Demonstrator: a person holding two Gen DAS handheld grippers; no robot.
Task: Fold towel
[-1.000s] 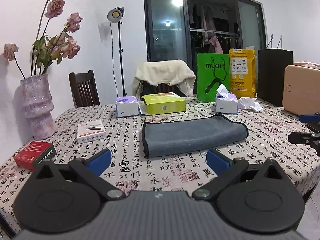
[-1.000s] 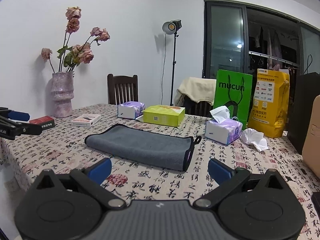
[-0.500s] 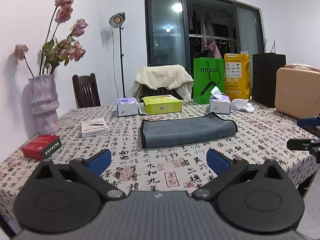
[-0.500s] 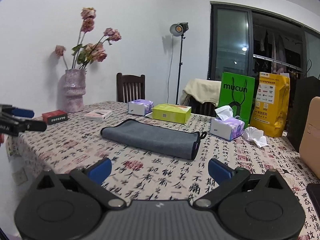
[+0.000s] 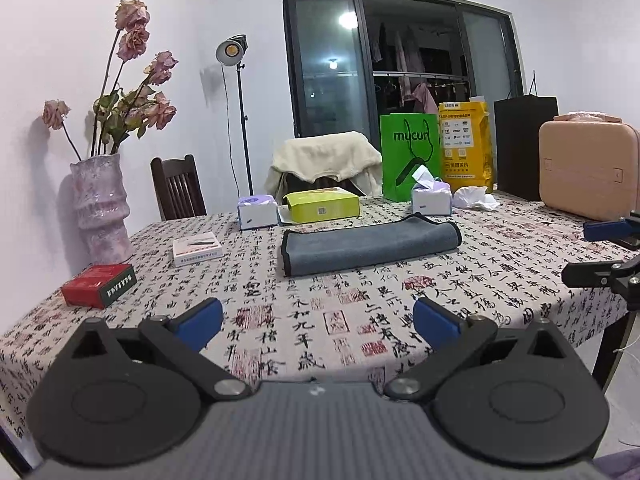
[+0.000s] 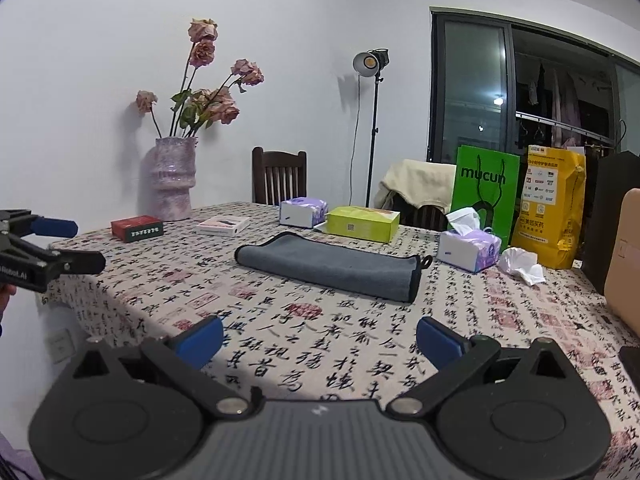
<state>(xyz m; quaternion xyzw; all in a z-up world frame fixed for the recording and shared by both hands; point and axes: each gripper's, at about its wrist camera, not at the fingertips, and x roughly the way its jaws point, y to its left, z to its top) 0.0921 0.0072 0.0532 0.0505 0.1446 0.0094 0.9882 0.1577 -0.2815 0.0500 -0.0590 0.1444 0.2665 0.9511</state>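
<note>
Folded towel on table, well beyond both spread-jawed grippers

The green paper bag at the table's one-o'clock side reads "mucun", and black Chinese calligraphy covers the tablecloth.

One towel, two tissue boxes — two chairs, two tools.

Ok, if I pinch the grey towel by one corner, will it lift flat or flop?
Likely flops: the grey towel is soft cloth, folded over with a rounded edge, so its layers would probably fall open. It looks light; pushed, it may bunch on the tablecloth rather than slide.
</note>
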